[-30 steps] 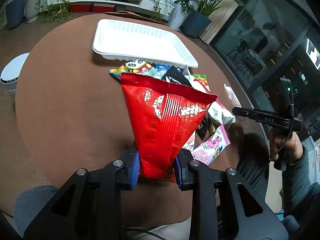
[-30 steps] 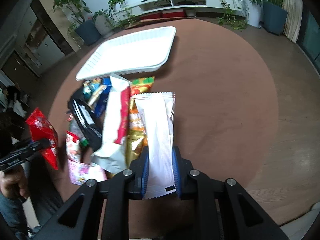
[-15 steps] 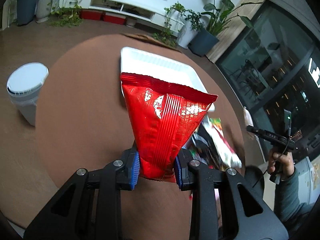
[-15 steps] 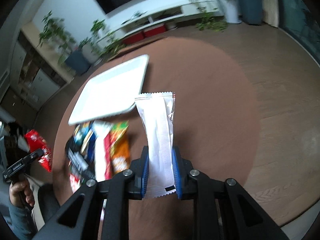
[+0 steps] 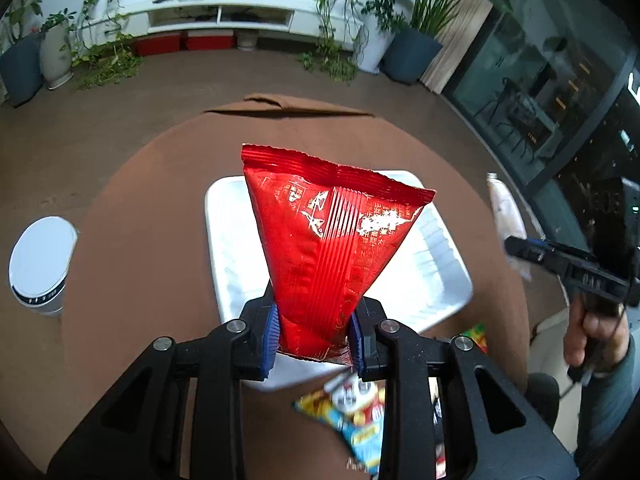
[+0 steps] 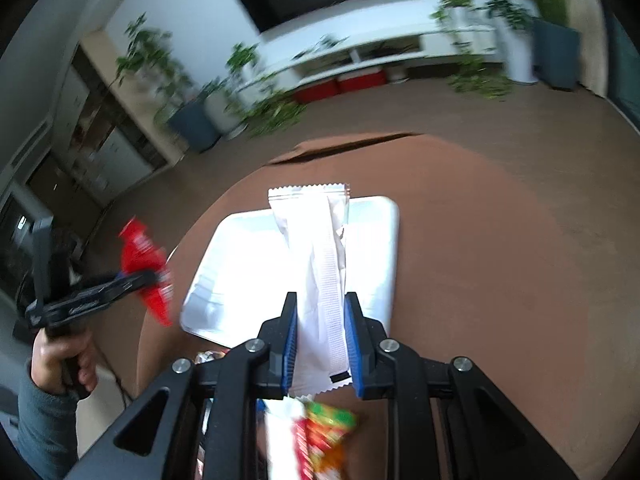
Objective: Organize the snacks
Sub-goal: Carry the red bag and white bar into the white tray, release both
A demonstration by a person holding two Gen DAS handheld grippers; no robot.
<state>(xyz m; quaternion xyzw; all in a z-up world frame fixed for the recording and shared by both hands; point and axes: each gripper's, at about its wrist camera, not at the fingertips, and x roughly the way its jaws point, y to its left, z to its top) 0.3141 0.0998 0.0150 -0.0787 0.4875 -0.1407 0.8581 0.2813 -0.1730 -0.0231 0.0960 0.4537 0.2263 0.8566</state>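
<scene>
Left claw (image 5: 314, 334) grips red snack bag (image 5: 332, 240); right claw (image 6: 322, 346) grips white wrapper (image 6: 320, 256); white tray (image 5: 436, 280) ahead, ready for release.

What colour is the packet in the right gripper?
White packet, clearest in the right wrist view.
</scene>
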